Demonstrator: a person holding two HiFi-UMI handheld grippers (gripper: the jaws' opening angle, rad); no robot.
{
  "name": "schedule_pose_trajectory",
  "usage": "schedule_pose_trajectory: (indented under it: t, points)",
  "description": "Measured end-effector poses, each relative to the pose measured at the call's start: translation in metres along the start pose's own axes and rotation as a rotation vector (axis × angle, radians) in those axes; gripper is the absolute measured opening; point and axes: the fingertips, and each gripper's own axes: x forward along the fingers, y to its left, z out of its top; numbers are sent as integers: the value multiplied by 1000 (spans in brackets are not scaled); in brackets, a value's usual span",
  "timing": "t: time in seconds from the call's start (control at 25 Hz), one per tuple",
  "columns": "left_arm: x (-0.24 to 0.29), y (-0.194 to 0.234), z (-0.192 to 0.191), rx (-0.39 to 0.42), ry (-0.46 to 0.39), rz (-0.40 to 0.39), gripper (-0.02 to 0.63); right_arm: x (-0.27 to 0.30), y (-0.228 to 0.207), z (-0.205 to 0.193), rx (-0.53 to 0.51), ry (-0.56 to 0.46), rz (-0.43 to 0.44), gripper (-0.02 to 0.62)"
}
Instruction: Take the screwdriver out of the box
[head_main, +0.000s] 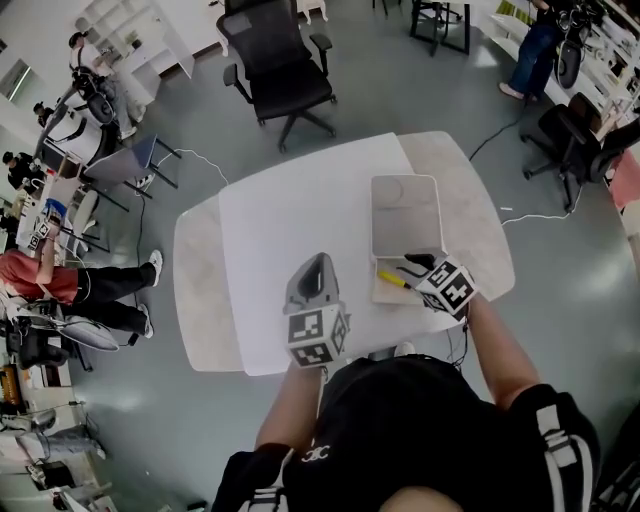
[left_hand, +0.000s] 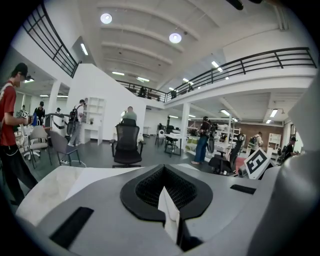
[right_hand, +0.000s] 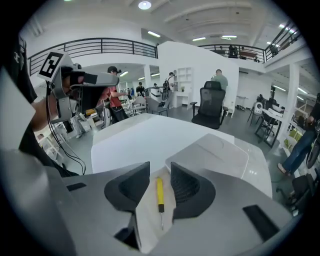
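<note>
2 grippers hang over the white table (head_main: 290, 210). The right gripper (right_hand: 160, 172), jaws apart, straddles the yellow screwdriver (right_hand: 160, 194), which lies at the 6 o'clock end of the box (head_main: 404, 225). At its 9 o'clock, the left gripper (head_main: 319, 260) is clenched and empty.

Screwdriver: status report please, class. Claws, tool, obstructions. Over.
Right claw open, straddling the screwdriver, not gripping. Left claw shut, empty, above the table. Screwdriver lying in the open box. Nothing in the way.
</note>
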Motion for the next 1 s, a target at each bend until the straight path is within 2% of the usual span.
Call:
schedule_pose_trajectory:
  t: [0.56, 0.68, 0.88, 1.0]
  points:
    - [-19, 21, -5, -9, 7, 60, 14, 52, 13, -51, -24, 213, 52, 104]
    - [-24, 27, -5, -11, 8, 78, 14, 63, 12, -62, -29, 247, 45, 106]
    - [-28, 35, -4, -14, 10, 109, 14, 79, 19, -76, -27, 291, 85, 114]
    - [-33, 44, -8, -16, 16, 127, 14, 88, 17, -87, -43, 340, 63, 114]
